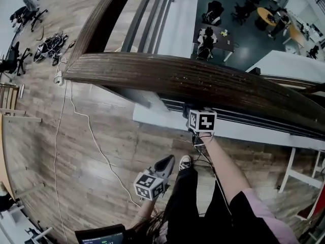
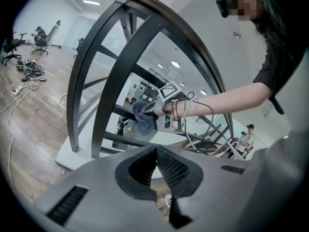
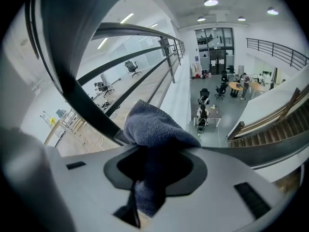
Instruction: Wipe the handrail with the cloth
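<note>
A dark wooden handrail (image 1: pixel 193 80) crosses the head view from left to right, with metal rails under it. My right gripper (image 1: pixel 201 119) sits just below the handrail's near edge, its jaws hidden there. In the right gripper view it (image 3: pixel 154 151) is shut on a blue-grey cloth (image 3: pixel 157 127) that bulges out above the jaws. The left gripper view shows that cloth (image 2: pixel 143 117) held up under the curved handrail (image 2: pixel 159 13). My left gripper (image 1: pixel 166 162) hangs low by the person's legs, away from the rail. Its jaws (image 2: pixel 157 151) are shut and hold nothing.
Dark metal balusters (image 2: pixel 110 105) stand below the rail. Cables (image 1: pixel 51 44) and a white cord (image 1: pixel 96 141) lie on the wooden floor at left. Beyond the rail is a drop to a lower floor with desks and chairs (image 1: pixel 213 34). The person's shoe (image 1: pixel 185 161) stands near the rail's base.
</note>
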A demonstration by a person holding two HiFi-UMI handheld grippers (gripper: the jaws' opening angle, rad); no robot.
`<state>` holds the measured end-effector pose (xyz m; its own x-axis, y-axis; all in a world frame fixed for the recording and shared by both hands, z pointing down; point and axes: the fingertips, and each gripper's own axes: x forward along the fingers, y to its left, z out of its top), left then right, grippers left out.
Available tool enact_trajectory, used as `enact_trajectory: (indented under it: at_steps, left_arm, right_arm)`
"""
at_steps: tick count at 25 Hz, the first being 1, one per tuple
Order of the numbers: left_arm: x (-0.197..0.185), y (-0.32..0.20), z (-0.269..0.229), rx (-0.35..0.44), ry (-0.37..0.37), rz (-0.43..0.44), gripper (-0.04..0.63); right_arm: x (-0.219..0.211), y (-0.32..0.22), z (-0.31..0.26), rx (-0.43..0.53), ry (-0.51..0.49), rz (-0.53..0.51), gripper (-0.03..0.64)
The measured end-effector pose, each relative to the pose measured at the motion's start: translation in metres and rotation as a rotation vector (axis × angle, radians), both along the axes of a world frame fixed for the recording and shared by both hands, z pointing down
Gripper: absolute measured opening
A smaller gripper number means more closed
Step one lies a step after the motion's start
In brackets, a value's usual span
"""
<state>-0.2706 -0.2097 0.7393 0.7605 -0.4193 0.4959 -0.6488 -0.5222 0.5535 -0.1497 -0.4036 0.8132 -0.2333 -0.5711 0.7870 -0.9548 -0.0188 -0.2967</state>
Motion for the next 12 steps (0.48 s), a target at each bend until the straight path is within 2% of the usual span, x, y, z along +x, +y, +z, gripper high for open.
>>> enact_trajectory:
  at_steps: [7, 12]
  left_arm:
    - [0.055, -0.006, -0.006, 0.032, -0.021, 0.088, 0.002]
    - [0.120, 0.012, -0.008, 0.038, -0.050, 0.152, 0.002]
  right_arm:
    - [0.090, 0.032, -0.002, 0.039, 0.004, 0.099, 0.109]
    - [0.180, 0.068, -0.005, 0.056, -0.008, 0.165, 0.109]
